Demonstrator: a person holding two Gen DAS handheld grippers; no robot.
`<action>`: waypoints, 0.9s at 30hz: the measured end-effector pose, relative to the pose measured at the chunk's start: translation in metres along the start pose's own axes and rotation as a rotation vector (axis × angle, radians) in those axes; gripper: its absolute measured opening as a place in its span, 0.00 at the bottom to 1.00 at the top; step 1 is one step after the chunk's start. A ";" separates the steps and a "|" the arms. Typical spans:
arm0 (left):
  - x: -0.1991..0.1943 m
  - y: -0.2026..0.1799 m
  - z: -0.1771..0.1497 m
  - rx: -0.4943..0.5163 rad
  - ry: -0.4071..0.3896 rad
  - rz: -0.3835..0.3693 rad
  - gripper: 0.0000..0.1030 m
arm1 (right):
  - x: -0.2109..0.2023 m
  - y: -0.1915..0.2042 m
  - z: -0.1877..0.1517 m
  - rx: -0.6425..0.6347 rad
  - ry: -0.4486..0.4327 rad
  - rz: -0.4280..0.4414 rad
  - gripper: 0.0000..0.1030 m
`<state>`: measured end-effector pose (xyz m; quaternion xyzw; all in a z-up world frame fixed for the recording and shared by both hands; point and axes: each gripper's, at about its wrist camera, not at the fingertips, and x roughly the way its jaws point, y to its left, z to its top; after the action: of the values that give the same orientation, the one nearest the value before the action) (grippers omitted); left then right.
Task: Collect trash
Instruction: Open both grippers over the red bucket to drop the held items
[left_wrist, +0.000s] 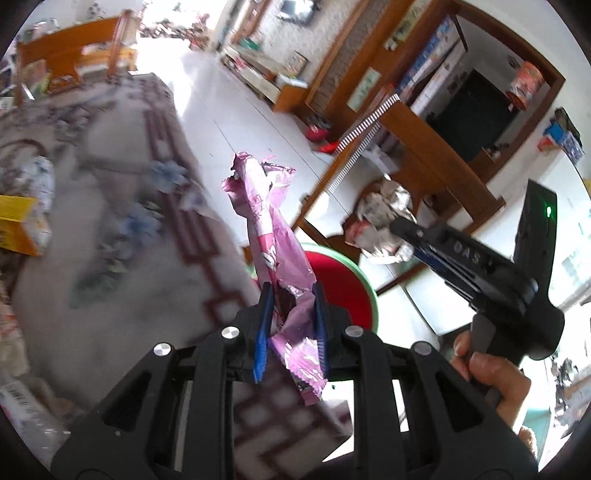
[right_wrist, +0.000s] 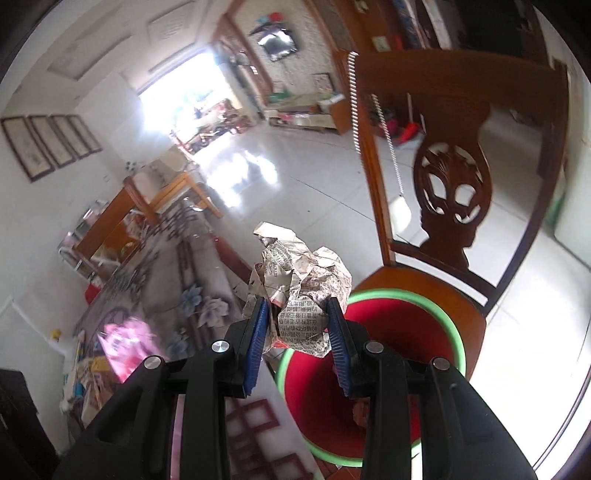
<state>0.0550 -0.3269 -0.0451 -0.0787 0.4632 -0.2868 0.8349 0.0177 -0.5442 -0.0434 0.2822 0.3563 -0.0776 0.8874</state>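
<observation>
The left hand-held gripper (left_wrist: 291, 299) is clamped on a pink wrapper (left_wrist: 271, 236), blue pads pinching its lower part while the crumpled top juts toward 12 o'clock. Just behind it, toward 1 o'clock, sits the red bin (left_wrist: 341, 284) with its green rim, on a wooden chair (left_wrist: 424, 166). The patterned counter (left_wrist: 110, 221) fills the side from 8 to 10 o'clock, blurred. At 3 o'clock the right hand-held gripper (left_wrist: 400, 225) shows from the side, a hand (left_wrist: 495, 376) on its grip. It is squeezing a newspaper ball (right_wrist: 299, 280) between its pads, right at the bin's edge. In the right wrist view the bin lies at 5 o'clock, and the wrapper is a pink blur at 8 o'clock.
</observation>
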 end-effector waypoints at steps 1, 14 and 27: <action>0.005 -0.003 -0.001 0.010 0.012 -0.007 0.19 | 0.001 -0.002 0.001 0.008 0.002 -0.003 0.31; 0.039 -0.026 -0.006 0.064 0.087 -0.021 0.55 | 0.004 -0.015 0.004 0.044 0.001 -0.046 0.45; -0.009 -0.004 -0.012 -0.038 -0.025 0.007 0.70 | 0.006 -0.006 0.003 0.009 -0.011 -0.085 0.67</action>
<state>0.0393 -0.3239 -0.0434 -0.0967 0.4586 -0.2740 0.8398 0.0221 -0.5499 -0.0486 0.2702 0.3629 -0.1185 0.8839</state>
